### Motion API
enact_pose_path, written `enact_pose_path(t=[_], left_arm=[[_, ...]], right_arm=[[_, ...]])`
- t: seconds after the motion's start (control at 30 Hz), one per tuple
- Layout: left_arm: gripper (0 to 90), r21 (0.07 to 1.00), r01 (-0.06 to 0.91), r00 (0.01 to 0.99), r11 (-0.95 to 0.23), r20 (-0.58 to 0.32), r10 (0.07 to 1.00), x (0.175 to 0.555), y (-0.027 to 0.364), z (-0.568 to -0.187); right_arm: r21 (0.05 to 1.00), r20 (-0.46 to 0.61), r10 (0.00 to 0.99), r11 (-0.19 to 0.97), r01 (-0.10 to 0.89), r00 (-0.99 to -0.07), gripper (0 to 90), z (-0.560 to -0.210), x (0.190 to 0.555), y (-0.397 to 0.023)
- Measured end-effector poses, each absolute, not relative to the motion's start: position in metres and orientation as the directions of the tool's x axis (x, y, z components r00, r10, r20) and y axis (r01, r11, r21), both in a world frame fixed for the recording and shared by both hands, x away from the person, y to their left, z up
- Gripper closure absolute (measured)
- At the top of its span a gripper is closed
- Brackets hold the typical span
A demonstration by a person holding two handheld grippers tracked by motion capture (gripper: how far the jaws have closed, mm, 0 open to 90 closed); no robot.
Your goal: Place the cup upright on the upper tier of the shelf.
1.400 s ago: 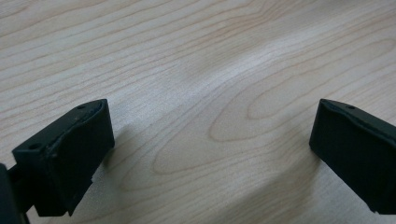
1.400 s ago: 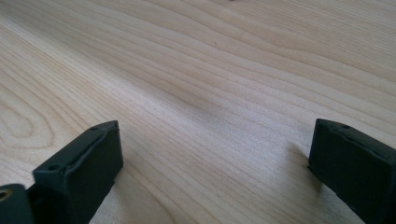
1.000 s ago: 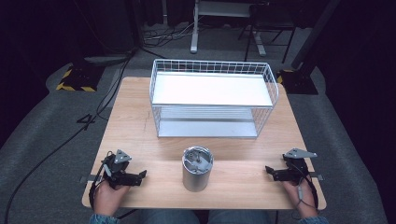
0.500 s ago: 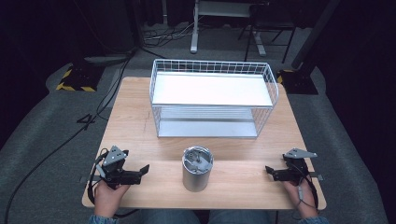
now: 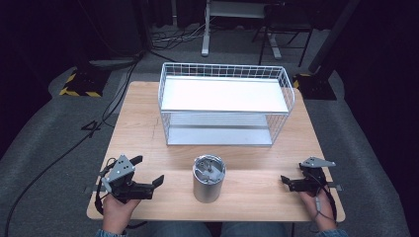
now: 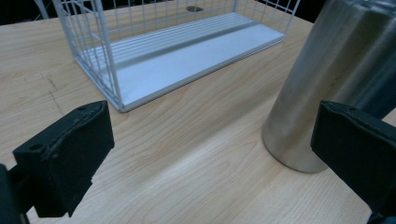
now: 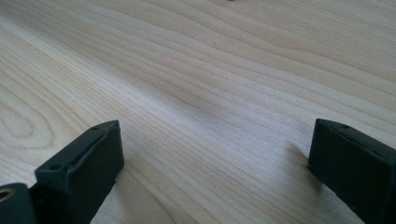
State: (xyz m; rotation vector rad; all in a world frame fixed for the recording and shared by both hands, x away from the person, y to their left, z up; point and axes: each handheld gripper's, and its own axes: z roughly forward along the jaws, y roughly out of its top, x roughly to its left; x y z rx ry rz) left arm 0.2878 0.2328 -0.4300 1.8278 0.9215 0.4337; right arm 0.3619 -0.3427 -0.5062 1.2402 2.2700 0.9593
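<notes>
Both pairs of jaws stand released, gripping nothing. At the near left corner of the desk (image 5: 143,128) the left gripper (image 5: 149,172) is held low by the person's left hand (image 5: 116,210), its jaws spread wide and pointing toward the middle of the near edge. In the left gripper view those two black jaws frame bare wood, with the lower side of a steel cup (image 6: 336,79) just beyond the jaw at the right of that view and apart from it. At the near right corner the right gripper (image 5: 286,182) is held by the right hand (image 5: 318,207), its jaws pointing inward along the near edge; in the right gripper view they stand wide apart just over the light wood grain with nothing between them.

The steel cup (image 5: 208,178) stands upright near the middle of the near edge, between the two grippers and touching neither, well clear of the right one. Its top faces up; what lies inside is too small to tell. Behind it, toward the far edge and centred, stands a white wire basket (image 5: 225,106) with a white shelf on top and a white floor plate beneath. A cable trails from each gripper toward the person
</notes>
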Motion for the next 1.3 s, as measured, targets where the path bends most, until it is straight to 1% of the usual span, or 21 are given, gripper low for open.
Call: enact_pose_path(t=[0.23,0.3,0.37,0.5,0.57,0.63,0.8,0.97,1.1,1.3], left_arm=[[0.1,0.907,0.362,0.684,-0.214,-0.103,0.722,0.285,0.217,-0.424],[0.0,0.910,0.356,0.714,-0.214,-0.117,0.690,0.287,0.205,-0.423],[0.0,0.911,0.344,0.732,-0.230,-0.107,0.673,0.288,0.197,-0.421],[0.0,0.918,0.321,0.760,-0.233,-0.103,0.642,0.288,0.187,-0.416],[0.0,0.919,0.322,0.767,-0.227,-0.113,0.631,0.288,0.185,-0.415],[0.0,0.921,0.320,0.791,-0.221,-0.131,0.598,0.288,0.177,-0.415],[0.0,0.923,0.297,0.824,-0.244,-0.119,0.554,0.286,0.161,-0.413],[0.0,0.935,0.272,0.853,-0.228,-0.125,0.506,0.283,0.149,-0.412],[0.0,0.934,0.282,0.850,-0.221,-0.136,0.508,0.284,0.141,-0.416],[0.2,0.928,0.305,0.818,-0.215,-0.139,0.558,0.288,0.126,-0.429]], right_arm=[[0.720,-0.005,0.843,0.376,0.583,-0.538,3.7,-0.506,0.362,-0.343],[0.720,-0.005,0.843,0.376,0.583,-0.538,3.7,-0.506,0.362,-0.343],[0.720,-0.004,0.843,0.376,0.583,-0.538,3.7,-0.506,0.362,-0.343],[0.720,-0.005,0.843,0.376,0.583,-0.538,3.7,-0.506,0.362,-0.343],[0.720,-0.005,0.843,0.376,0.583,-0.538,3.7,-0.506,0.362,-0.343],[0.720,-0.005,0.843,0.377,0.583,-0.538,3.7,-0.506,0.362,-0.343],[0.720,-0.005,0.843,0.377,0.583,-0.538,3.7,-0.506,0.362,-0.343],[0.720,-0.005,0.843,0.377,0.583,-0.538,3.7,-0.506,0.362,-0.343],[0.720,-0.005,0.843,0.377,0.583,-0.538,3.7,-0.506,0.362,-0.343],[0.720,-0.005,0.843,0.377,0.583,-0.538,3.7,-0.506,0.362,-0.343]])
